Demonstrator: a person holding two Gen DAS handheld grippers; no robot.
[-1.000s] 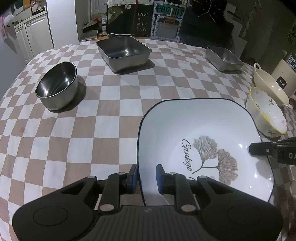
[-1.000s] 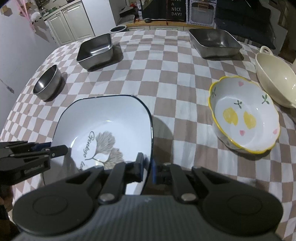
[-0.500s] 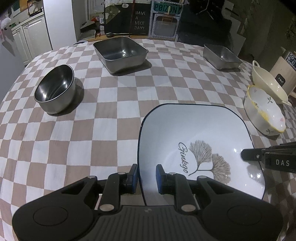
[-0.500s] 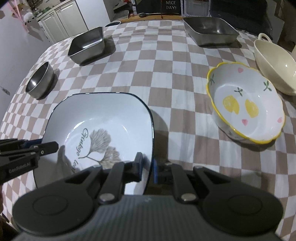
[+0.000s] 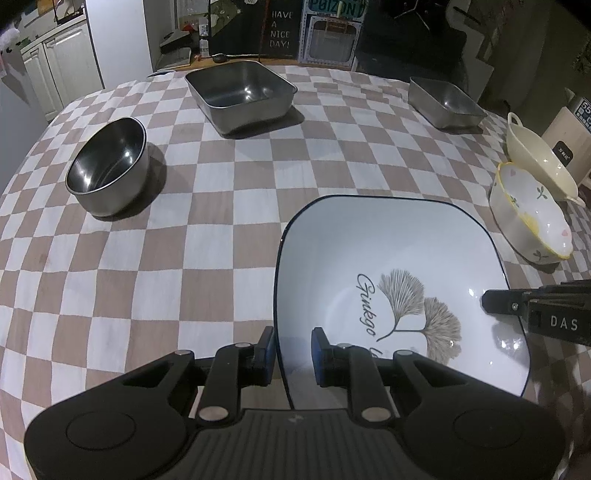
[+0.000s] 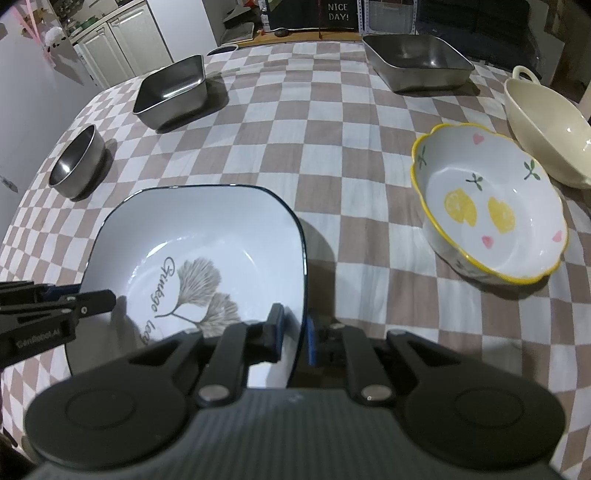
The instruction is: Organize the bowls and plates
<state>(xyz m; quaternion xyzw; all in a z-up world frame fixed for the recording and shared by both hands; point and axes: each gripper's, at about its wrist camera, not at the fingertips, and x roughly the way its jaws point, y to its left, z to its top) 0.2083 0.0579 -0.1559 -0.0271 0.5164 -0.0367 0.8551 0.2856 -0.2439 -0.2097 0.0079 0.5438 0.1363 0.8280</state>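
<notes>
The ginkgo plate [image 5: 388,258], white with a dark rim, is found at the near side of the counter [image 5: 184,229], flanked by both tools. The left gripper [image 5: 291,350] is set narrow across the plate's left rim, one pad inside and one outside; whether the pads press on the rim cannot be told, as a sliver of gap seems to show. The right gripper [image 6: 293,332] is set across the opposite rim, and its jaws are opening, with the rim between them and a thin gap visible on both sides. Whether the plate rests flat on the cloth or is lifted slightly cannot be told. Progress is judged early: nothing is seen stacked or nested, every dish lies apart. Left to sort, by judgement, are the lemon bowl [image 6: 491,210] with the scalloped yellow rim, just right of the plate, and the cream handled bowl [image 6: 546,125] touching or nearly touching it behind. Further off, a round steel bowl [image 5: 109,166] is seen to the left, a large steel tray [image 5: 240,96] at the far middle, and a second steel tray [image 5: 445,105] at far right, all well apart. Between plate and steel pieces the checked cloth lies open, so no obstacle is seen there; to the right the lemon bowl stands close and could be knocked if the plate is swung that way. White cabinets [image 5: 55,66] and a sign [image 5: 280,29] are noted behind the counter.
</notes>
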